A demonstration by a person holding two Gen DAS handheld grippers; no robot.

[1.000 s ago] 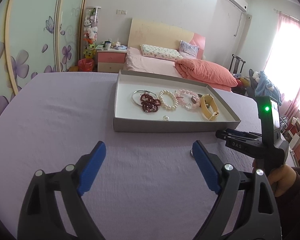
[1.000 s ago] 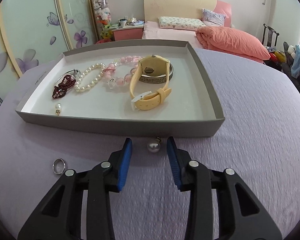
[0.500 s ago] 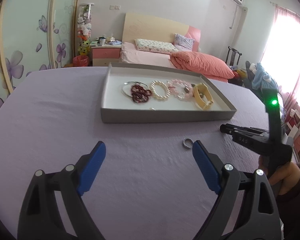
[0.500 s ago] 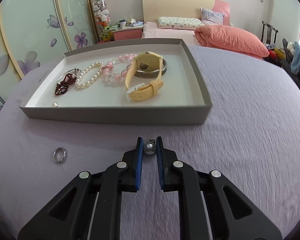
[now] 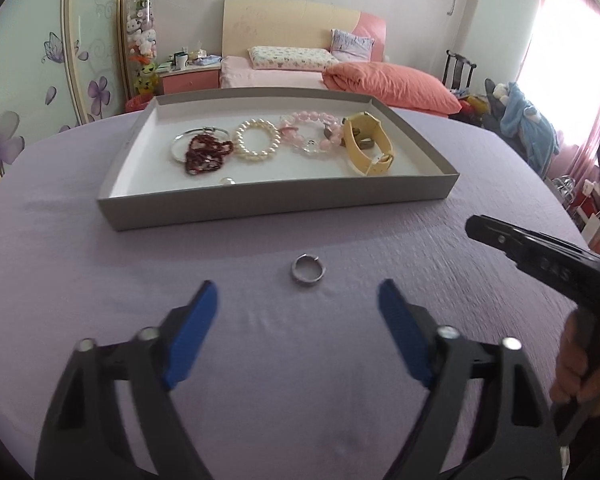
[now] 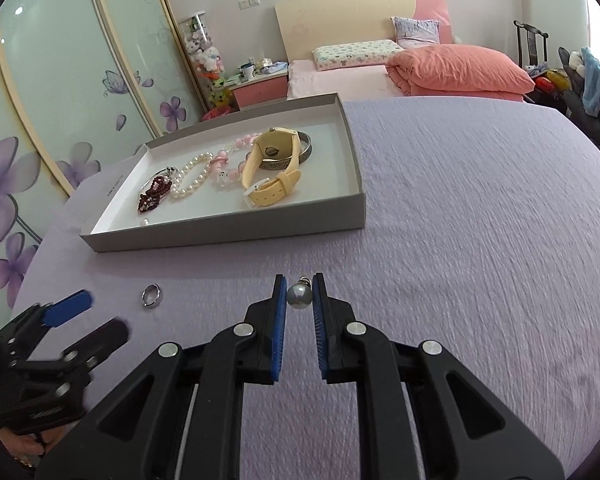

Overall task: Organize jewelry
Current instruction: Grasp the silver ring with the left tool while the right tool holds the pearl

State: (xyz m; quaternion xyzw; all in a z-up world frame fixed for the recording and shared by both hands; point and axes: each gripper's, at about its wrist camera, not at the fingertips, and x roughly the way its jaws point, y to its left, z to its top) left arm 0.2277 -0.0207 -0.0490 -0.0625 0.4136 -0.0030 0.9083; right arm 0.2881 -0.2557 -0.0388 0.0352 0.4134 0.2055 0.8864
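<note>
Right gripper [image 6: 299, 294]: jaws pressed onto a grey pearl [image 6: 299, 296], held at the pad tips with its small metal loop pointing away. A second ago the pearl lay loose between spread pads, just short of the tray [image 6: 224, 236]; the jaws have since closed and now pinch it. Whether it has left the cloth [image 6: 480, 240] cannot be told. The pick appears complete; carrying it ahead and left into the tray is judged the remaining step.

Left gripper [image 5: 296, 304]: jaws spread, having just been narrowing, with nothing between the pads. The ring [image 5: 308, 269] lies flat on the cloth just beyond the tips and about centred between them; a second ago it sat beside the right pad. The gripper is now lined up on it and must go a little further forward before closing.

Beyond both grippers, the tray holds a loose pearl [image 5: 228, 181] by its near wall, then red beads [image 5: 206, 154], pearl bracelet [image 5: 258, 141], pink bracelet [image 5: 312, 132] and watch [image 5: 370, 148].
</note>
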